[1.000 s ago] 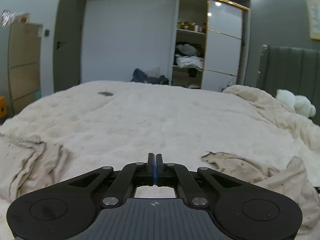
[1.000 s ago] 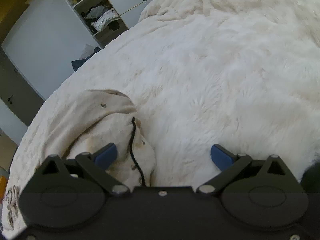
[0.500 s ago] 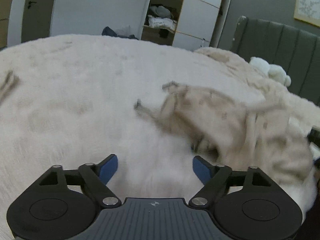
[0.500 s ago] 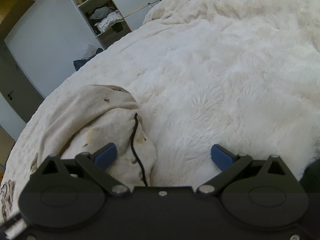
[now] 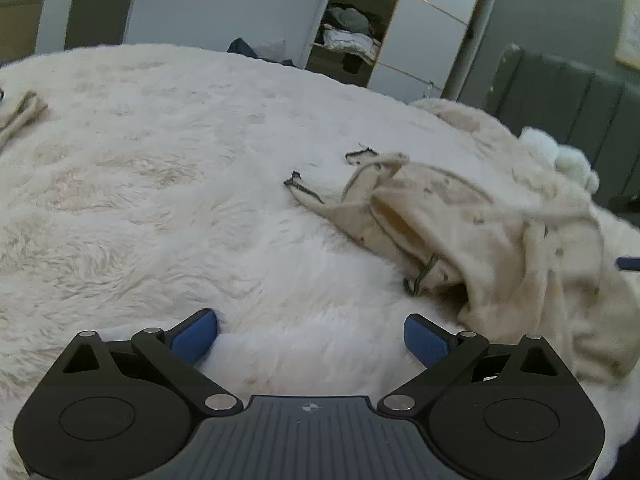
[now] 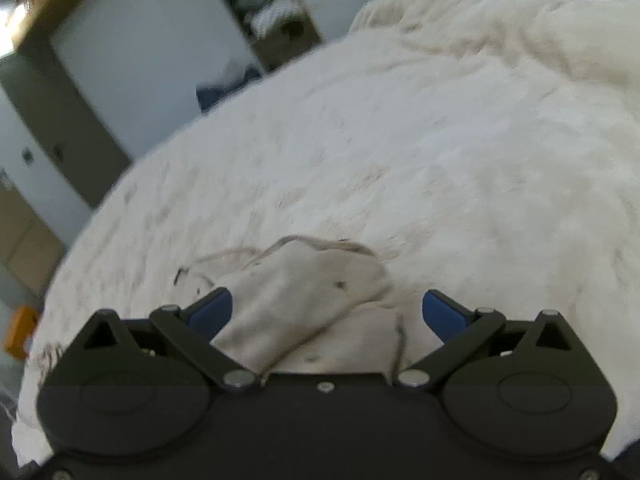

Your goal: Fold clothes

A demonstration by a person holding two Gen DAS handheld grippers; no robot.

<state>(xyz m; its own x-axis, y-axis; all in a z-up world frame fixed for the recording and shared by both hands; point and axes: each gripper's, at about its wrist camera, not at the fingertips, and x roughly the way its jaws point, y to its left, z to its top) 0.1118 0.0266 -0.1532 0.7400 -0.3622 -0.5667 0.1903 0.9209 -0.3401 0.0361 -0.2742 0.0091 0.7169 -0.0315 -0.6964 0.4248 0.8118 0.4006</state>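
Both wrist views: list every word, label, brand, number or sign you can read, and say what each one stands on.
No readable text in either view.
Left gripper body: a small round cross-mark emblem, a symbol only, no letters.
Framed picture on the wall: cut off at the edge, nothing legible.
Wardrobe shelves: items too small to show any label.
Right wrist view: blurred, no writing visible.

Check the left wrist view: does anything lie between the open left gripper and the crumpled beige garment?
Nothing visible does. Only bare furry blanket separates the left gripper, its jaws opening and empty, from the beige garment lying ahead to its right.
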